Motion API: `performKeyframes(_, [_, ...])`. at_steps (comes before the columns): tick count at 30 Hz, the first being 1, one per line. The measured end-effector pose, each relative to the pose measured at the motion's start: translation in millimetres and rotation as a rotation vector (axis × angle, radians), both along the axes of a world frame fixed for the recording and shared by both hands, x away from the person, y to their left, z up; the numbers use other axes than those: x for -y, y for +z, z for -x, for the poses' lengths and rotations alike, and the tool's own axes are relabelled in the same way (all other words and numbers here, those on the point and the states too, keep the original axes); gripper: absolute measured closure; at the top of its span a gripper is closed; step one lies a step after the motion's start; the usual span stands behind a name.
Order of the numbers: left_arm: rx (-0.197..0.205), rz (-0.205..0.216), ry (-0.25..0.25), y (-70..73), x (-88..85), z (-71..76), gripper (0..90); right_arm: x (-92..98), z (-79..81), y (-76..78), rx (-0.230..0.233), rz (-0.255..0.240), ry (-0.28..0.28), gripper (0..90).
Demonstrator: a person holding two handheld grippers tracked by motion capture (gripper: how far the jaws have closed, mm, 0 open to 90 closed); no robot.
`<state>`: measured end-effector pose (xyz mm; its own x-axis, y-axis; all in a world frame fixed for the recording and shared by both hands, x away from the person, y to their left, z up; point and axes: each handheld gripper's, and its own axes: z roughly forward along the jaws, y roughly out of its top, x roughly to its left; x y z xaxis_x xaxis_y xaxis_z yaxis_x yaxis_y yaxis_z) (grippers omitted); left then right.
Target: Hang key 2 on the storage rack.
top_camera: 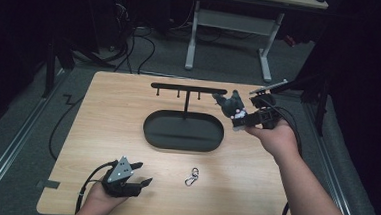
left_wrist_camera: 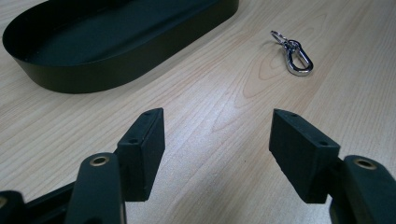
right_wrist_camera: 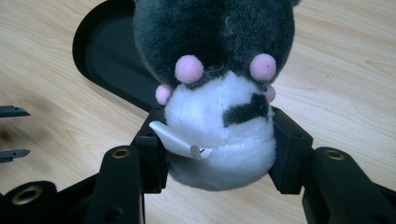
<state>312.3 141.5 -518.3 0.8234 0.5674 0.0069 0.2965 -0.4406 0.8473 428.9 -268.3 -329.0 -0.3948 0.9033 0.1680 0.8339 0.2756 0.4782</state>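
Observation:
A grey and white plush toy (right_wrist_camera: 219,93) with pink pom-poms and a small white tag sits squeezed between the jaws of my right gripper (right_wrist_camera: 219,144). In the high view that gripper (top_camera: 238,115) holds the plush toy (top_camera: 231,105) in the air beside the right end of the black hook stand (top_camera: 187,90). The stand rises from a black oval tray (top_camera: 183,132). A silver carabiner clip (left_wrist_camera: 294,53) lies on the wooden table (top_camera: 102,122); in the high view the clip (top_camera: 192,176) is near the front. My left gripper (left_wrist_camera: 217,149) rests open and empty at the front left (top_camera: 142,174).
The black tray's wall (left_wrist_camera: 107,70) stands ahead and left of the left gripper. A white-legged desk (top_camera: 228,34) and cables lie on the floor beyond the table. The table's right edge (top_camera: 295,159) is close under the right forearm.

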Motion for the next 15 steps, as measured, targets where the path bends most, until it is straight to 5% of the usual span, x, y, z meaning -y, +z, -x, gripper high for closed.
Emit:
performKeyframes(7, [-0.001,-0.009,-0.005,-0.4,1.2,-0.2,36.7,-1.1,3.7,5.1,0.03,-0.012,0.009,49.5])
performKeyframes(15, [0.002,-0.008,-0.008,-0.3,1.6,0.2,36.7,9.7,0.8,-3.6,0.04,0.03,-0.048,49.4])
